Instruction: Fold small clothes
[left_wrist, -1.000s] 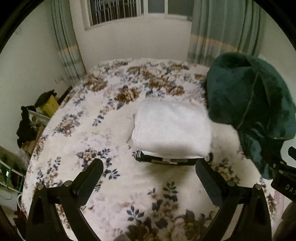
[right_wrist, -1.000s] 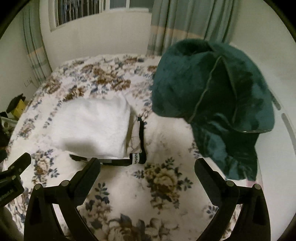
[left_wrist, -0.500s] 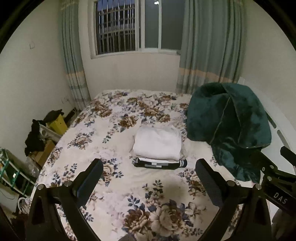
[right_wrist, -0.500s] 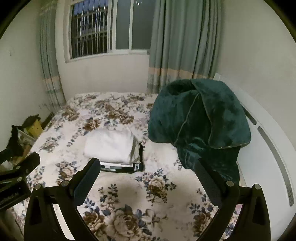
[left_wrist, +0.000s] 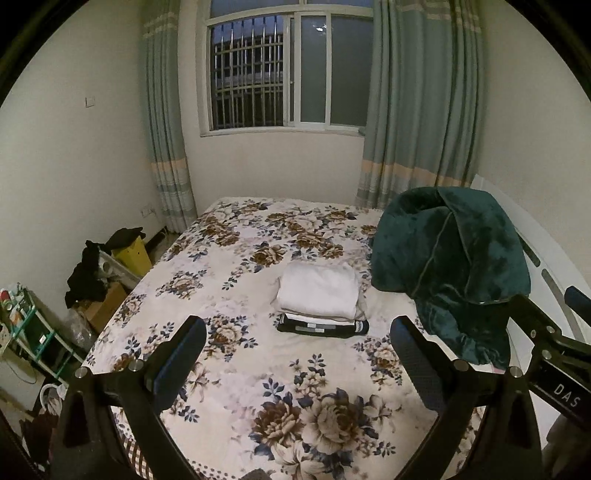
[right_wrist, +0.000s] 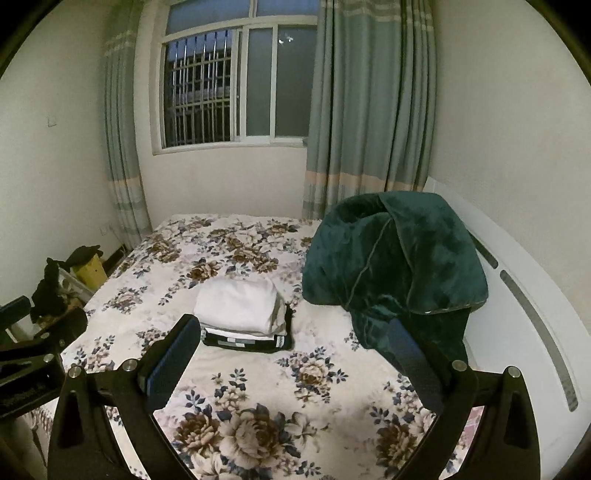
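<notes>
A small stack of folded clothes lies in the middle of the floral bed (left_wrist: 236, 280): a white folded garment (left_wrist: 319, 291) on top of a black one with a patterned band (left_wrist: 321, 328). The stack also shows in the right wrist view, white garment (right_wrist: 238, 304) over black garment (right_wrist: 247, 342). My left gripper (left_wrist: 299, 362) is open and empty, held back and above the near part of the bed. My right gripper (right_wrist: 291, 362) is open and empty too, at a similar height. Each gripper shows at the edge of the other's view.
A crumpled dark green blanket (left_wrist: 450, 266) is piled on the bed's right side against the white headboard (right_wrist: 524, 295). Left of the bed are a yellow box (left_wrist: 133, 253), dark clothes (left_wrist: 86, 277) and a shelf (left_wrist: 29, 332). A barred window (left_wrist: 284, 70) and curtains stand behind.
Both grippers have pulled well back and up from the folded stack, which now looks small and far. The stack and the blanket have not moved. Both grippers stayed open.
</notes>
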